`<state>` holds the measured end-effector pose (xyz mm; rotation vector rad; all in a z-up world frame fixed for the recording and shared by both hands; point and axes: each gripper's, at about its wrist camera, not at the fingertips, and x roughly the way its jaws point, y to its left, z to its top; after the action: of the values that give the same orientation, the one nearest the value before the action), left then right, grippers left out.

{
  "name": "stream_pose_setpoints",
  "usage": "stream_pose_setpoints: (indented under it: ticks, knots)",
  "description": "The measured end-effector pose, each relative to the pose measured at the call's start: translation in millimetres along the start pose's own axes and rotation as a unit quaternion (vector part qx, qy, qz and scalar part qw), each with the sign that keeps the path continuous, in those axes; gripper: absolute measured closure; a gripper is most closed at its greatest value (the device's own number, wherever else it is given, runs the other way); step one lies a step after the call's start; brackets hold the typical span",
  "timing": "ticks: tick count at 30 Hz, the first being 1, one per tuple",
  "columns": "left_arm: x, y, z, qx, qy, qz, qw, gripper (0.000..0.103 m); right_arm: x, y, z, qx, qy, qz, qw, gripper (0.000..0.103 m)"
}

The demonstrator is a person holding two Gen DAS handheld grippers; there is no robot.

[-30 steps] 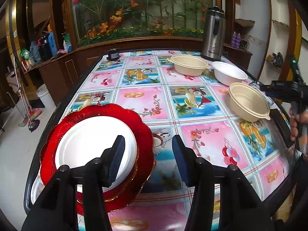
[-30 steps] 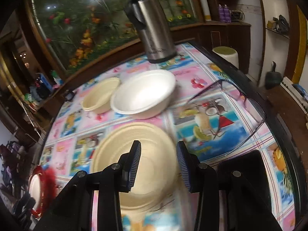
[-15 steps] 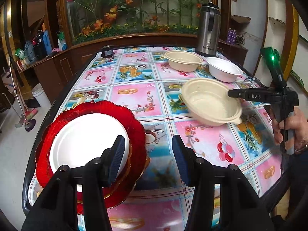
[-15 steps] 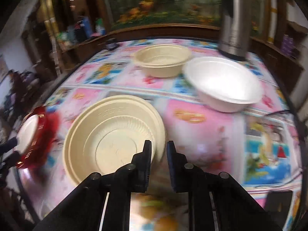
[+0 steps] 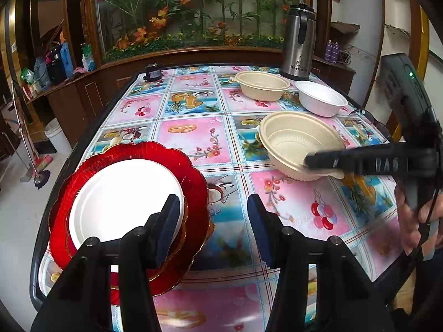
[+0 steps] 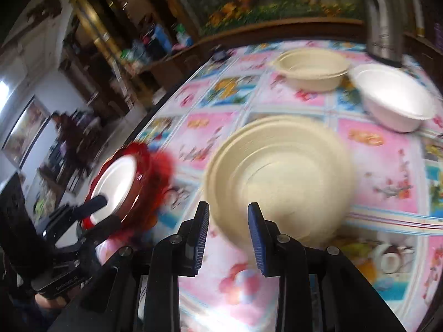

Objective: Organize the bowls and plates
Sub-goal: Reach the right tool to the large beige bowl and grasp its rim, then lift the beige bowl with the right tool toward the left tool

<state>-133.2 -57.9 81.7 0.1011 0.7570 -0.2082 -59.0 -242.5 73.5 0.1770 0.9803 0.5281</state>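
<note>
A white plate (image 5: 121, 202) lies on red scalloped plates (image 5: 193, 188) at the table's near left. My left gripper (image 5: 210, 227) is open and empty, hovering by their right rim. A cream bowl (image 5: 293, 141) sits mid-right on the table, blurred in the right wrist view (image 6: 279, 174). My right gripper (image 6: 228, 238) has its jaws apart at the bowl's near rim, and I see it from the side in the left wrist view (image 5: 307, 161). Another cream bowl (image 5: 261, 84) and a white bowl (image 5: 319, 96) stand at the back right.
A steel thermos jug (image 5: 299, 41) stands at the far right corner. A small dark jar (image 5: 152, 72) sits at the far left edge. Eyeglasses (image 5: 368, 119) lie by the right edge. The patterned tablecloth (image 5: 193, 138) covers the table.
My right gripper carried the cream bowl leftward toward the table's middle, set it down, and its jaws have opened. The left gripper stayed by the plates.
</note>
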Motion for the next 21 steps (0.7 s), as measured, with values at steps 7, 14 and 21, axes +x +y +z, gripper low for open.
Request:
stream_pose_setpoints:
  ticks: [7, 14, 21]
  knots:
    - [-1, 4, 0, -0.002, 0.001, -0.004, 1.0, 0.054, -1, 25, -27, -0.161, 0.087, -0.058, 0.981, 0.067]
    - [-1, -4, 5, 0.003, 0.003, -0.024, 0.9997, 0.054, -74, -11, -48, -0.218, 0.048, -0.22, 0.95, 0.061]
    - [3, -27, 17, 0.016, 0.023, -0.067, 0.9973, 0.054, -148, -50, -65, -0.048, -0.123, -0.168, 0.977, 0.035]
